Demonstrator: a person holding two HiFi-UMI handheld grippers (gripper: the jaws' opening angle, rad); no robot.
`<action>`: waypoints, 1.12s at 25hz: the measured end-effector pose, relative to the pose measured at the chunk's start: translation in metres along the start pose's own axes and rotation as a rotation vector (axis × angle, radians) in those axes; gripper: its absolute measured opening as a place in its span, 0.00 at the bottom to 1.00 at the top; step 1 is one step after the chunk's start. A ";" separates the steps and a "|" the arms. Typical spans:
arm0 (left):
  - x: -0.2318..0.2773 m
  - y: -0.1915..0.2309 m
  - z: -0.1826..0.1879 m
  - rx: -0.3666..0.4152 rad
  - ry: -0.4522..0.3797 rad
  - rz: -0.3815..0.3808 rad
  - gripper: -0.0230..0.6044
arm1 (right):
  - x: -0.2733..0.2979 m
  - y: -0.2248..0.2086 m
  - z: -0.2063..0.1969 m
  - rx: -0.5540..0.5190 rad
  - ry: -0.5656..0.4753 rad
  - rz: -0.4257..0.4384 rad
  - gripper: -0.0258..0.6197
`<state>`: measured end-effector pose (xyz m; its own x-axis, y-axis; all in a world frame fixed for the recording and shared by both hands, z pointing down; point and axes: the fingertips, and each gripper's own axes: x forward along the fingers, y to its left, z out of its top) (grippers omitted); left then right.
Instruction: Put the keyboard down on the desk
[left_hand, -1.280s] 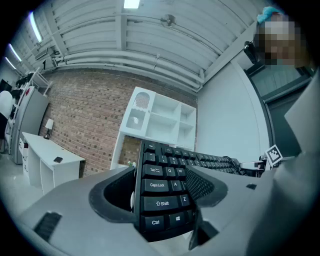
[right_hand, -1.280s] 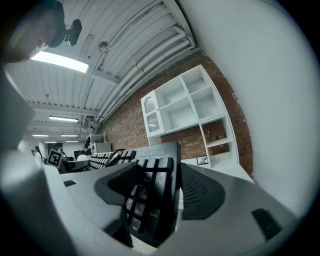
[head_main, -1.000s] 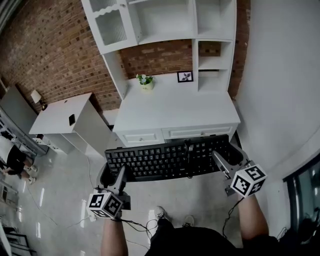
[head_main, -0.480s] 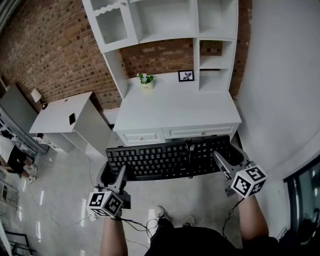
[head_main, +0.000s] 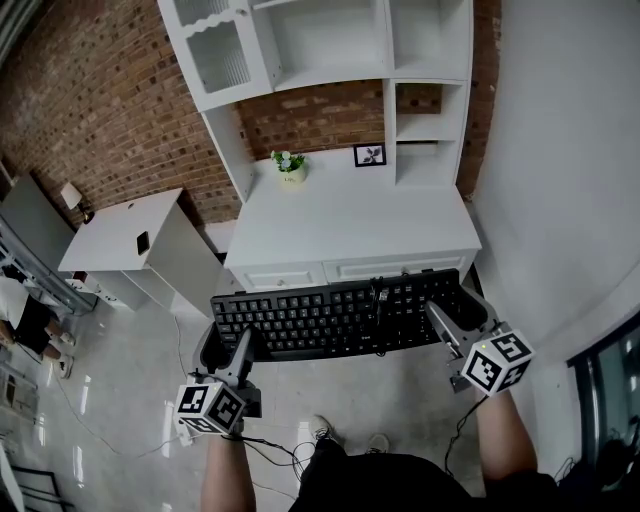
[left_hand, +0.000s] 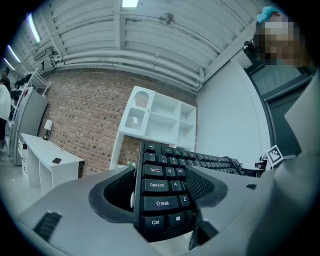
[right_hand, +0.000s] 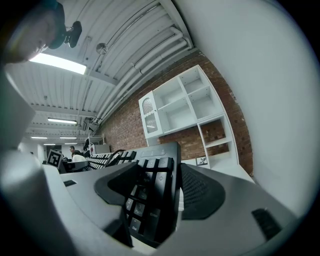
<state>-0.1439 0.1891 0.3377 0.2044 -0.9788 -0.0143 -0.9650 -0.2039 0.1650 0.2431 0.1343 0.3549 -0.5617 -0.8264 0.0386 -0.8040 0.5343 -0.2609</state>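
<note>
A black keyboard (head_main: 340, 318) is held in the air between two grippers, with its keys facing up and its long side running from 9 o'clock to 3 o'clock in the head view. Its 9 o'clock end is clamped by the left hand-held gripper (head_main: 228, 350). In the left gripper view, the jaws are seen closed on that end, one against the underside and one against the key face beside the Caps Lock and Shift keys. The 3 o'clock end is clamped in the same way by the right hand-held gripper (head_main: 462, 318), and in the right gripper view the keyboard's edge is seen pinched between the two dark pads.

The keyboard is not resting on anything. It is carried just in front of the white desk, over the pale floor (head_main: 130, 370), and the tabletop (head_main: 350, 215) lies at 12 o'clock from it. In the head view, the keyboard's far edge is seen just below the drawer fronts (head_main: 350, 268).

At the back of the tabletop, a small potted plant (head_main: 290, 163) is seen at 11 o'clock and a small picture frame (head_main: 370, 153) at 12 o'clock, both against the brick wall (head_main: 90, 100). White shelving (head_main: 330, 40) rises above them. A low white cabinet (head_main: 120, 225) stands at 10 o'clock from the keyboard.
</note>
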 end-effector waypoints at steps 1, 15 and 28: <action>0.000 0.000 0.001 0.000 -0.001 0.000 0.56 | 0.000 0.000 0.001 -0.001 -0.001 0.000 0.47; 0.011 0.005 -0.006 -0.002 -0.002 -0.029 0.56 | 0.001 -0.001 -0.005 -0.001 -0.014 -0.028 0.47; 0.129 0.059 -0.010 -0.040 0.047 -0.067 0.56 | 0.105 -0.038 0.007 0.009 0.027 -0.091 0.47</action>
<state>-0.1732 0.0511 0.3559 0.2761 -0.9609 0.0193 -0.9418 -0.2665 0.2049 0.2163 0.0263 0.3618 -0.4919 -0.8661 0.0887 -0.8502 0.4559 -0.2634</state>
